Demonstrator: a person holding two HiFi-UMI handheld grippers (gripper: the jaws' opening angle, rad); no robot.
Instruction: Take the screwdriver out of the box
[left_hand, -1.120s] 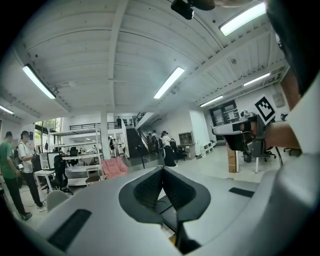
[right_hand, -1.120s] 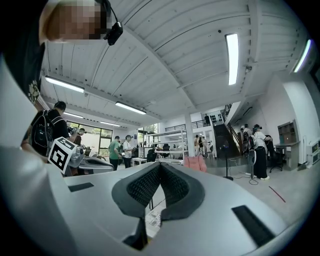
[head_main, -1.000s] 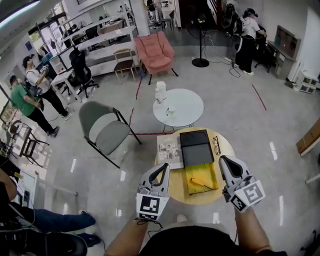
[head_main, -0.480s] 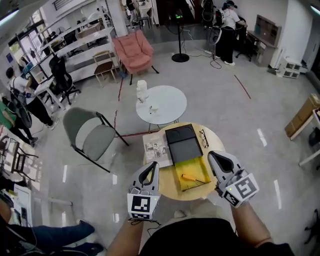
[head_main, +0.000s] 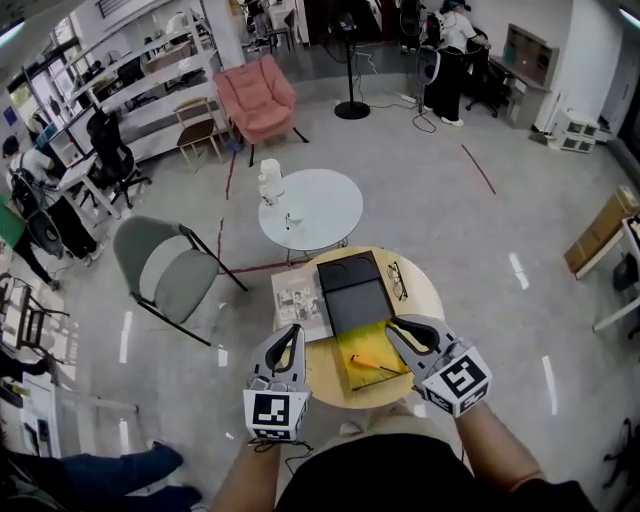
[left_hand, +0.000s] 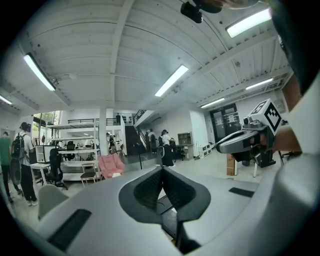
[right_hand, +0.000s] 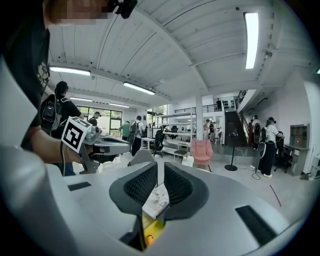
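An orange-handled screwdriver (head_main: 366, 363) lies in the yellow tray (head_main: 352, 345) of an open box with its black lid (head_main: 354, 290) folded back, on a round wooden table (head_main: 322, 372). My right gripper (head_main: 398, 328) (right_hand: 161, 170) hovers at the tray's right edge. Its jaws have just been opening; they stand slightly open with nothing between them, and the yellow tray (right_hand: 152, 227) shows through the gap. My left gripper (head_main: 289, 332) (left_hand: 162, 171) is over the table's left side, away from the box, with its pads together and empty.
A magazine (head_main: 302, 300) lies left of the box and glasses (head_main: 397, 281) lie to its right. Beyond stand a white round table (head_main: 310, 208), a grey folding chair (head_main: 165, 270) and a pink armchair (head_main: 257, 95). People stand far off.
Both grippers have come down toward the table. The right one has moved in from beside the table to the yellow tray's right edge.
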